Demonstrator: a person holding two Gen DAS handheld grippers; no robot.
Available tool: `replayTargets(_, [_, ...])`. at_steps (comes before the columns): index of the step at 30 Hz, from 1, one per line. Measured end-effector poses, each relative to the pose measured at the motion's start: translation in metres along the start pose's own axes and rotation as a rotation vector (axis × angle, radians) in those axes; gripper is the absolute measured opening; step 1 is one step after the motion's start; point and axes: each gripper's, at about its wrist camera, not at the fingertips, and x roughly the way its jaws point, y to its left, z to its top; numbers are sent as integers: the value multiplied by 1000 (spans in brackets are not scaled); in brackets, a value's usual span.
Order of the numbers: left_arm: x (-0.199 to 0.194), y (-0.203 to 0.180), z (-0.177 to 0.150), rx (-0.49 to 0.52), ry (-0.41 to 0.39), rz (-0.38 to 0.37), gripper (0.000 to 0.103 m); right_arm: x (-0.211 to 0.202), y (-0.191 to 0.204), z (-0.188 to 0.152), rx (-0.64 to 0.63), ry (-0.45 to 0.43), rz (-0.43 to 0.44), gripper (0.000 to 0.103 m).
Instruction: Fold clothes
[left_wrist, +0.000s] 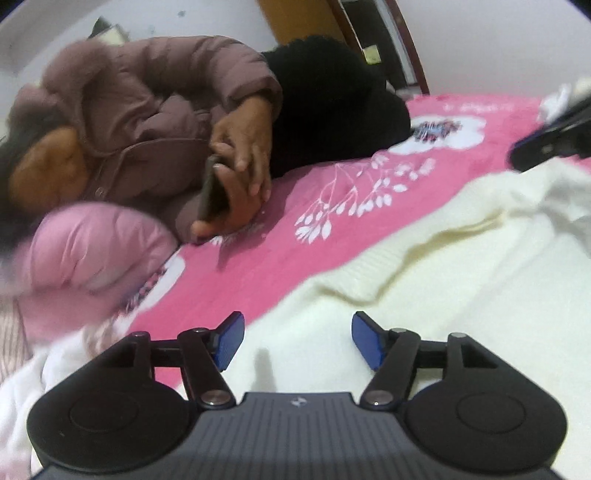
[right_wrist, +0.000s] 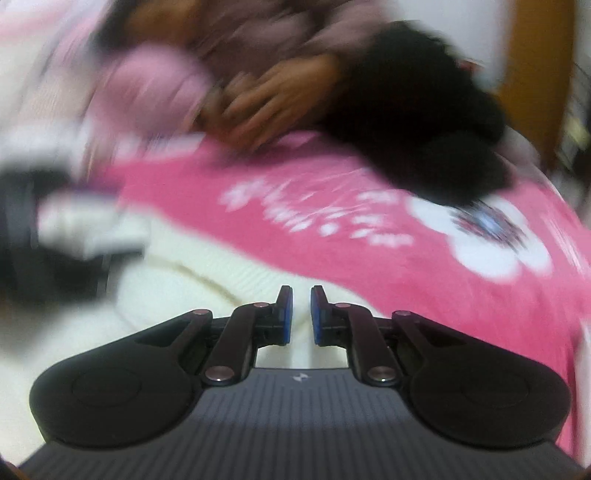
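A cream knitted sweater (left_wrist: 443, 277) lies spread on a pink flowered bedspread (left_wrist: 295, 206). My left gripper (left_wrist: 297, 332) hovers over the sweater's near edge. It is open, with its blue pads wide apart and nothing between them. The right wrist view is blurred. It shows the same sweater (right_wrist: 207, 280) under my right gripper (right_wrist: 300, 306), whose pads stand almost together with only a thin slit; no cloth shows in that slit. A dark shape at the right edge of the left wrist view is the other gripper (left_wrist: 546, 144).
A person in a mauve padded jacket (left_wrist: 147, 110) lies across the far side of the bed, holding a phone (left_wrist: 210, 192). A pink pillow (left_wrist: 92, 247) lies at the left and a black fleecy garment (left_wrist: 332, 99) behind. A white wall and a wooden door stand beyond.
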Motion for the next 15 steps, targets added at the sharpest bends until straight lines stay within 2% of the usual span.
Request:
replayTargets(3, [-53, 10, -16, -62, 4, -14, 71, -67, -8, -23, 115, -71, 11, 9])
replayTargets(8, [-155, 14, -67, -204, 37, -81, 74, -172, 2, -94, 256, -74, 5, 11])
replayTargets(12, [-234, 6, -117, -315, 57, -144, 76, -230, 28, -164, 379, -43, 15, 11])
replayTargets(15, [-274, -26, -149, -335, 50, -158, 76, -251, 59, -201, 374, -53, -25, 11])
